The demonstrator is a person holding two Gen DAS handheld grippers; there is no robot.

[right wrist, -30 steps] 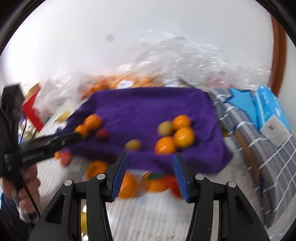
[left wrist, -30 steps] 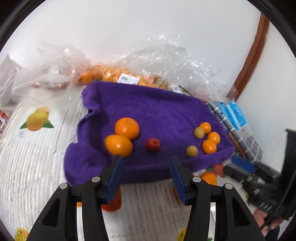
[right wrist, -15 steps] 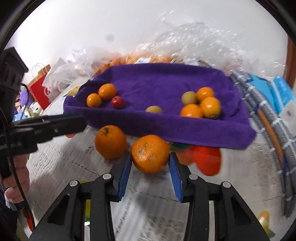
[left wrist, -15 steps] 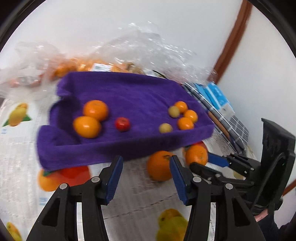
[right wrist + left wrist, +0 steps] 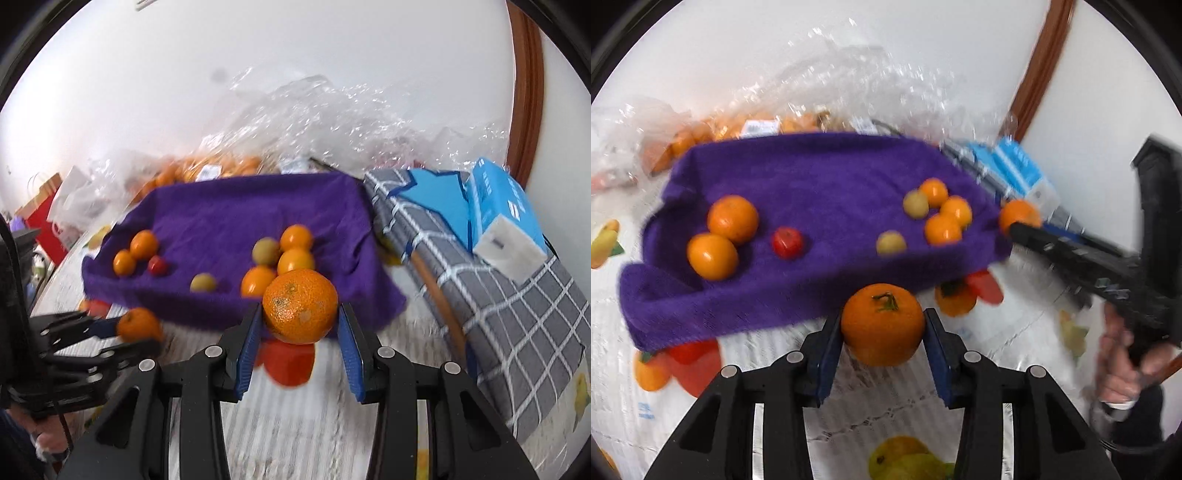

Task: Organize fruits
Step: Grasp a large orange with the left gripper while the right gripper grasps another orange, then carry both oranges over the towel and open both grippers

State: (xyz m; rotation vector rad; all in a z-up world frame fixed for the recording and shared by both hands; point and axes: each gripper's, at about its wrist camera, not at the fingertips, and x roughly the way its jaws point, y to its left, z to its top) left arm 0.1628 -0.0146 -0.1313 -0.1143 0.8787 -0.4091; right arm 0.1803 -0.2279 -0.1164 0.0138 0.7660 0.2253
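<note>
Pretty far along with the sorting I'd say; the purple towel (image 5: 820,177) already has two oranges (image 5: 732,219) plus a small red fruit (image 5: 787,242) on one side, and a cluster of little orange and greenish fruits (image 5: 943,218) on the other.

What's left is the two big ones: my left gripper (image 5: 882,328) is closing on an orange with a stem (image 5: 882,323), pads right at its sides, sitting on the surface (image 5: 886,406) just in front of the towel's near edge; my right gripper (image 5: 300,325) is clamped on a speckled orange (image 5: 300,305), apparently off the surface, near the towel's right corner.

Both need dropping on the towel, probably with the big oranges; the bagged fruit (image 5: 207,168) behind looks untouched.
</note>
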